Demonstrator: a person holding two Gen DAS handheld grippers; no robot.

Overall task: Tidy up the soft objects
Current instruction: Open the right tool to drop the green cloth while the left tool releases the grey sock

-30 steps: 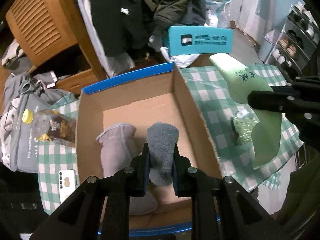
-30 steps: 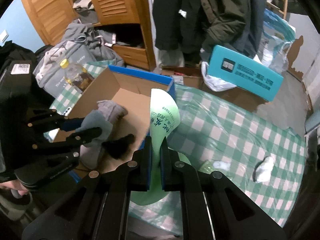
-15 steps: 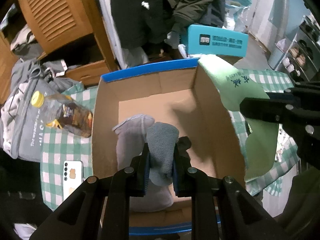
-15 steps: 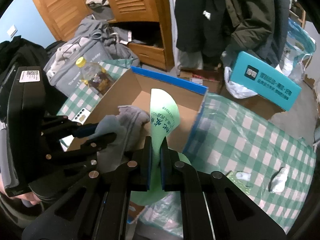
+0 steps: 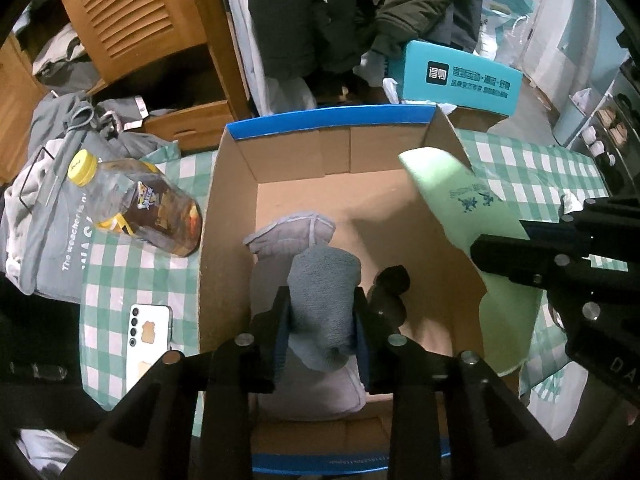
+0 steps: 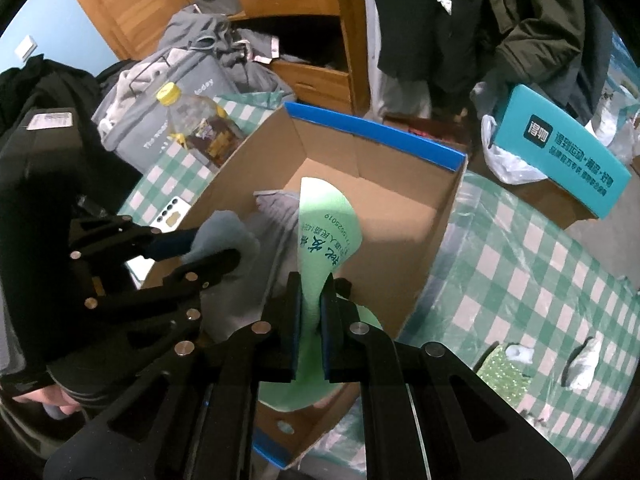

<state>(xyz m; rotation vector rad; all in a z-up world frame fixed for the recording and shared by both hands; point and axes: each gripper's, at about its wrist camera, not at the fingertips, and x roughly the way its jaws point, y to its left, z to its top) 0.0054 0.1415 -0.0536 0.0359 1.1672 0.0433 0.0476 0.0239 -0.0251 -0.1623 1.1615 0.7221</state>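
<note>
Socks and insole are going into the cardboard box [image 5: 224, 216], so we are spreading the left gripper [image 5: 320, 320] around the blue-grey sock [image 5: 324, 300] over it while the right gripper [image 6: 310, 308] is pinching the green insole [image 6: 328, 224] above its open top

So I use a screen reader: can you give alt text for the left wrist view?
The left gripper, jaws opening, has a blue-grey sock between them above an open cardboard box. A grey sock lies inside; the right gripper brings a green insole over the box.
</note>
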